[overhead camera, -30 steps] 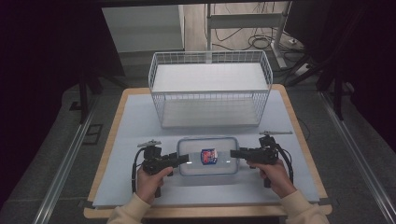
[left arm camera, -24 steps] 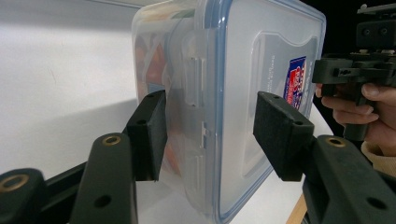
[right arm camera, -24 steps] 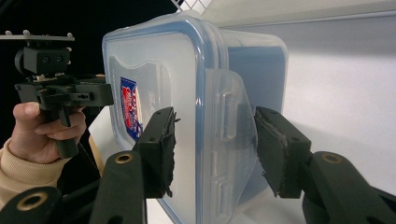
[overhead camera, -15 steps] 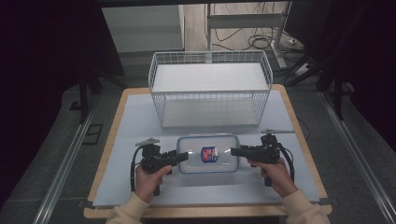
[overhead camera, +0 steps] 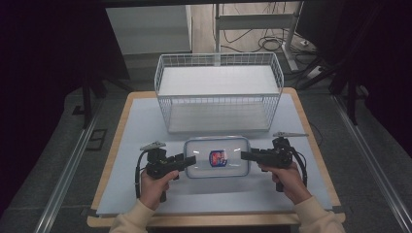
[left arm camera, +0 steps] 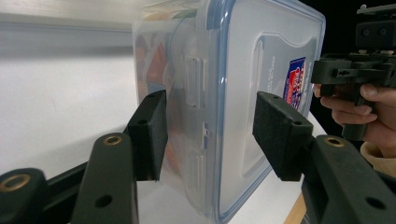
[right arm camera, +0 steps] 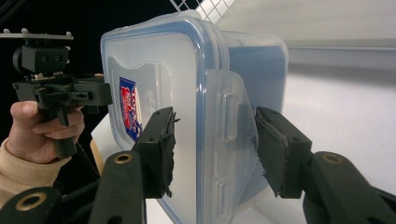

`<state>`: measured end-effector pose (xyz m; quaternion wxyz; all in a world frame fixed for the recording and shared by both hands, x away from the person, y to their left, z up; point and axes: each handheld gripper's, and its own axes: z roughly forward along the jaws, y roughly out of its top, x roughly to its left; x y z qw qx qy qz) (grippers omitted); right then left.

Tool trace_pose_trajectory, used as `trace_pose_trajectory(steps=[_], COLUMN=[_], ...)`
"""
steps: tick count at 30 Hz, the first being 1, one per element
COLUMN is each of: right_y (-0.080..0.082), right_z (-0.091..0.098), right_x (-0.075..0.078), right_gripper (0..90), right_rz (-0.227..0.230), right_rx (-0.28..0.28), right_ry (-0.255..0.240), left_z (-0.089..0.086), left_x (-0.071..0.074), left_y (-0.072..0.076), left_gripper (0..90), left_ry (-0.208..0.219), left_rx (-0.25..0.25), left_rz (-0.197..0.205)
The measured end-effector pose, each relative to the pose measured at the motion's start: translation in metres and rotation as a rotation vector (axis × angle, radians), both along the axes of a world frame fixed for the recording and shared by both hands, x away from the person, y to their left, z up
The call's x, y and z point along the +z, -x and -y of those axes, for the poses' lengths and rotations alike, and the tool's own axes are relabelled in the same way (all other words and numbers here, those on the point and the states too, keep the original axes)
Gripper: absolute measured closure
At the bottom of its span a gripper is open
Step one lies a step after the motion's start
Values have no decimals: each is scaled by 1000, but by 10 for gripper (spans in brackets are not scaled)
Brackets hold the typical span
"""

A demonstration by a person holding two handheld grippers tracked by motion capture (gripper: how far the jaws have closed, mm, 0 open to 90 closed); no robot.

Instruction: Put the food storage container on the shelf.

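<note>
Left gripper view: the left gripper straddles one short end of the clear lidded container, one pad on the body wall, the other close to the lid. We cannot tell whether that second pad is pressing. The right gripper, seen in the right gripper view, is clamped on the opposite end, with one pad on the lid and the other against the latch flap side. The container sits between the two tools at the near middle of the table. We cannot confirm whether it rests on the surface or is just clear of it.

Risks, in our judgement:
- If the left hold is loose, a lift would tilt the container towards that side and it could slip out.
- Pad pressure on the latch flap could spring it and free the lid.
- Uneven raising could knock it against the white wire basket standing just beyond.

Markings: a red and blue sticker is on the lid. Its writing is too small to read.
</note>
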<state>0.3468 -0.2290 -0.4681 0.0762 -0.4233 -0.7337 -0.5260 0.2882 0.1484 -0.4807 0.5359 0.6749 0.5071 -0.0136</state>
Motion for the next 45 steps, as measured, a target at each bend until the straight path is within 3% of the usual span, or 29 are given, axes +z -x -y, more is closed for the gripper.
trace_pose_trajectory(steps=[14,34,45], right_y=[-6,-15,-25], right_z=[3,-1,0], right_x=[22,67,96], right_gripper=[494,494,494], right_rz=[46,125,168], right_rx=[3,1,-3], right_ry=[-15,-29,-47], left_z=[2,-3,-2], left_x=[25,70,105], left_y=[-6,-18,-28], left_gripper=[471,475,475], left_ry=[-3,0,-18], left_rx=[4,5,3], left_rz=[47,123,176])
